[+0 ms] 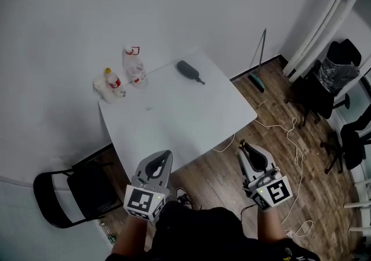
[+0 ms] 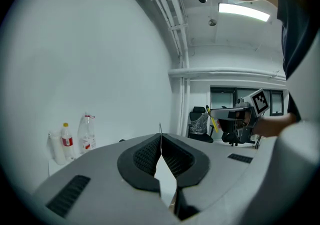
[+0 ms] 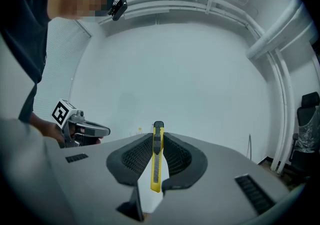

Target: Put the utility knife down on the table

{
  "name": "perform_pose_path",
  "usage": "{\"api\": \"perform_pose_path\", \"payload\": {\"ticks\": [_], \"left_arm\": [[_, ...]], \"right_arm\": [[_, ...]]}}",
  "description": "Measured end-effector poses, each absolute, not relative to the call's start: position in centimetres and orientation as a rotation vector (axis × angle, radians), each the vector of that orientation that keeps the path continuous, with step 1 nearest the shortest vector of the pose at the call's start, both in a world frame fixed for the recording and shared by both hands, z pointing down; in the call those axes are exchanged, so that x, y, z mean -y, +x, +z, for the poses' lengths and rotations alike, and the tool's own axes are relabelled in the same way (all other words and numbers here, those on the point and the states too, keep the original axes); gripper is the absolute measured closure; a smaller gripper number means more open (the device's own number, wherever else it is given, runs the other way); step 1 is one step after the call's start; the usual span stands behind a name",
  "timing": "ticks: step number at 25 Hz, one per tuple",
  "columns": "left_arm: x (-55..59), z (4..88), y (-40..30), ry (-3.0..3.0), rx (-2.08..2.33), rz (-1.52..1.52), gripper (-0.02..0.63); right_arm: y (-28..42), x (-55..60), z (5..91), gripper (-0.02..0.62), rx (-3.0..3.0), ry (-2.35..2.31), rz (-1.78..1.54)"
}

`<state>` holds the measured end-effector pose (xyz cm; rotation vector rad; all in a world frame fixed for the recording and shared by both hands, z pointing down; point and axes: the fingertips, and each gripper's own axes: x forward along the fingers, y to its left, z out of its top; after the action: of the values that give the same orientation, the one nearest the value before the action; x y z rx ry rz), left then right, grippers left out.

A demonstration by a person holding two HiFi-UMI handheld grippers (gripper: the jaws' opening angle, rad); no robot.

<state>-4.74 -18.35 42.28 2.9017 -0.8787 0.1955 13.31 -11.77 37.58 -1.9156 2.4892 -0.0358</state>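
Steadily carry your right gripper [image 3: 158,143], clamped on the yellow utility knife [image 3: 156,165], to the table [image 1: 179,123] at eleven o'clock, lowering flat.

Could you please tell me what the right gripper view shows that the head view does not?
Only the right gripper view shows the yellow utility knife clamped lengthwise between the jaws of the right gripper, and the pipes near the ceiling. Only the head view shows the dark handled tool lying on the white table, and the black folding chair. Both show the left gripper and the white wall.
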Motion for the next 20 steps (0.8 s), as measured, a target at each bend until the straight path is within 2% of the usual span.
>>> {"api": "perform_pose_path", "payload": {"ticks": [14, 20], "left_arm": [[25.0, 42.6, -7.9, 2.805, 1.084, 0.196, 0.583], [26.6, 42.5, -6.4, 2.741, 1.214, 0.193, 0.583]], "right_arm": [[12.2, 22.5, 40.3, 0.522, -2.674, -1.790, -0.081], [12.1, 27.4, 43.5, 0.522, -2.830, -1.621, -0.174]]}}
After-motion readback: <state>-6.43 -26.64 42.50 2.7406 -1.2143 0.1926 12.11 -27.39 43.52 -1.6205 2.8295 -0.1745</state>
